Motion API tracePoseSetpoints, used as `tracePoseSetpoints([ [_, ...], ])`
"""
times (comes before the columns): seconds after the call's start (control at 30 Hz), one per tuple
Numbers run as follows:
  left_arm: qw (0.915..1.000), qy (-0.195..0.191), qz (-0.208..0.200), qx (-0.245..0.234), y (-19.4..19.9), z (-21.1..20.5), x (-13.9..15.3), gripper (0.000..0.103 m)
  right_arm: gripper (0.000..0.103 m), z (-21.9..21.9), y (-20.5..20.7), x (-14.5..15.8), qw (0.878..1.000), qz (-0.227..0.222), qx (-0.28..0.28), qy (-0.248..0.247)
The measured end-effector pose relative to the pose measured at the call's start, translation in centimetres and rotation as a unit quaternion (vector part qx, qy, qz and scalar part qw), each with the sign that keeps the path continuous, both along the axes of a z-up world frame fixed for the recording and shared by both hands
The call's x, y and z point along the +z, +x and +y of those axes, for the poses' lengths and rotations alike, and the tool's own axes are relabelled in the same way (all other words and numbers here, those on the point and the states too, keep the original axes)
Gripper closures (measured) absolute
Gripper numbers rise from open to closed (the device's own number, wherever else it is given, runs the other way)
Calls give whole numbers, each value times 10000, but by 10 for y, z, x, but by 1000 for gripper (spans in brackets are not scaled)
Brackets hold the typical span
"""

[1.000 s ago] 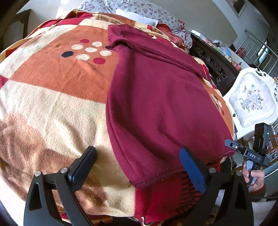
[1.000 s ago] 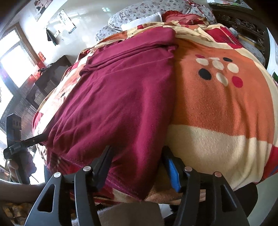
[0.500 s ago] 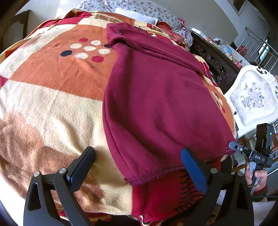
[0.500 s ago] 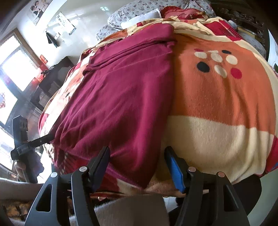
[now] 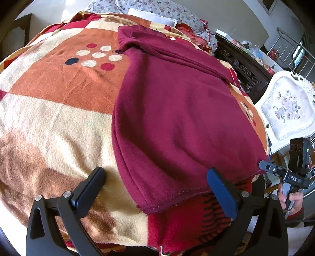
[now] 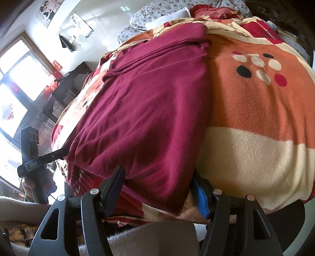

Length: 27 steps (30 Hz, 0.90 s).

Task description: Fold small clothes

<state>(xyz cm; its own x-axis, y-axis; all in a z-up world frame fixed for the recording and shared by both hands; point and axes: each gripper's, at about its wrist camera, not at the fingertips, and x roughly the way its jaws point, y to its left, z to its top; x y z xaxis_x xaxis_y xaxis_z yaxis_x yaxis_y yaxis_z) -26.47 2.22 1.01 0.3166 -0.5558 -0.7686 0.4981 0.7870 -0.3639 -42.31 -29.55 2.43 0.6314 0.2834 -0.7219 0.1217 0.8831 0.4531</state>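
A maroon garment [image 5: 177, 110] lies lengthwise on a patterned blanket, folded along its long sides, hem toward me. It also shows in the right wrist view [image 6: 149, 110]. My left gripper [image 5: 157, 189] is open, its jaws either side of the hem's left corner. My right gripper [image 6: 159, 189] is open, with the hem's right corner lying between its jaws. Each gripper shows at the hem's far corner in the other view: the right one [image 5: 265, 166], the left one [image 6: 61, 152].
The blanket [image 5: 55, 118] of orange, cream and red covers the bed. Floral pillows [image 5: 157, 9] lie at the head. A dark carved cabinet [image 5: 244, 69] and a white chair [image 5: 287, 112] stand to the right. A window [image 6: 17, 94] is on the left.
Both grippers have moved a little closer to the hem. The right gripper's jaws now sit partly under the hem corner. The garment has not moved.
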Motion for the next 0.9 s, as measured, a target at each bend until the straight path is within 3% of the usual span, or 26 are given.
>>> tracePoseSetpoints([
  [0.33, 9990, -354, 267, 68, 5, 11, 1, 1, 31, -4, -4, -2, 9998, -102, -53, 179],
  [0.6, 9991, -272, 311, 55, 6, 5, 2, 1, 32, -9, -6, -5, 9991, -153, 87, 374],
  [0.67, 9992, -250, 318, 60, 7, 4, 2, 1, 45, -6, -5, -3, 9996, -187, 158, 129],
  [0.7, 9993, -225, 309, 56, 6, 4, 2, 2, 64, -5, -5, -2, 9997, -197, 142, 2],
  [0.73, 9994, -188, 292, 43, 6, 3, 3, 10, 80, -6, -6, -1, 9997, -234, 89, -56],
  [0.77, 9996, -143, 258, 3, 5, 2, 4, 17, 82, -9, -6, 0, 9996, -276, 74, 32],
  [0.83, 9996, -60, 223, -185, 5, 0, 6, 57, 84, -12, -5, 3, 9991, -347, 141, 203],
  [0.9, 9990, -127, 326, -269, 7, 0, 4, 73, 84, -11, -3, 4, 9988, -385, 198, 208],
])
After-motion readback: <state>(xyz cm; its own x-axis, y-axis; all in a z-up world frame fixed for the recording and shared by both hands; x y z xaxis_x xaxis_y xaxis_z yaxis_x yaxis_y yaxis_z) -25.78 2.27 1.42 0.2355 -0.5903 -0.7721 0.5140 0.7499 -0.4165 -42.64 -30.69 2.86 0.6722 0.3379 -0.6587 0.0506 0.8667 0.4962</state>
